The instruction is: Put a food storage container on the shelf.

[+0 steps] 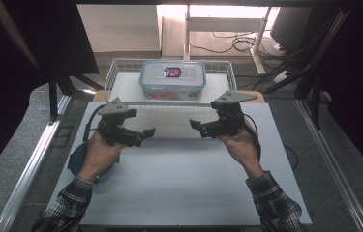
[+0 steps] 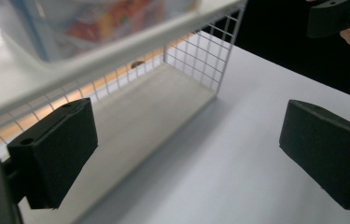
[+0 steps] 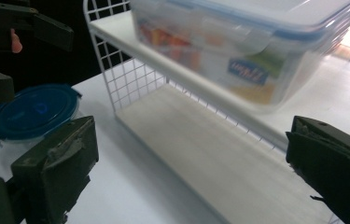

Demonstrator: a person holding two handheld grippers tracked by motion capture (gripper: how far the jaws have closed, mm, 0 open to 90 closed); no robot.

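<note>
High view has the left gripper (image 1: 146,132) and right gripper (image 1: 194,124) with fingers released, empty, while the lidded food box (image 1: 172,79) sits at 12 o'clock on the wire shelf (image 1: 121,65), seemingly its top tier, so a lopsided two-sided grab could tip it off.

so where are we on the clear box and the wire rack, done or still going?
Looks done: the clear lidded box sits on the wire rack's upper shelf. In hand: nothing; the left hand-held gripper and right hand-held gripper are both open and empty, in front of the rack. Possibly left: the blue-lidded round container stands on the white table, untouched, beside the left hand.
</note>
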